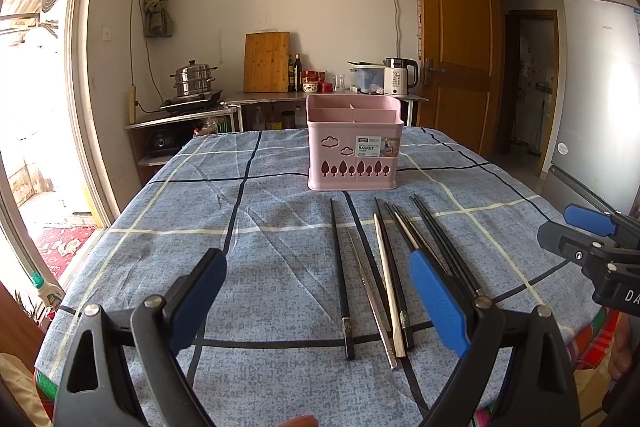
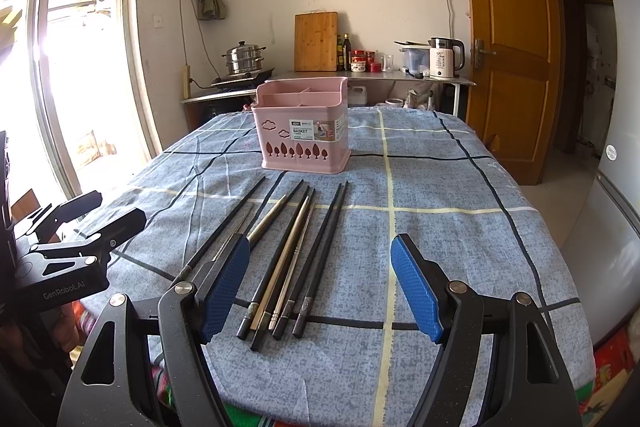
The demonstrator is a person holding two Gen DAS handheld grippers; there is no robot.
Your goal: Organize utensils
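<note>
Lying in a loose row on the cloth (image 1: 248, 267) are the chopsticks (image 1: 384, 267), some black and some silver, with their tips toward the basket (image 1: 354, 147). The pink basket stands upright farther back on the table, near the sticks but not touching them, and the parts of it that show hold nothing.

The left gripper (image 1: 320, 303) hangs low over the near ends of the sticks with its jaws wide and nothing between its blue pads (image 1: 438, 299). The right gripper (image 2: 320, 287) is just beside it, also low over the stick ends, jaws wide and holding nothing. Each gripper shows at the edge of the other's view
</note>
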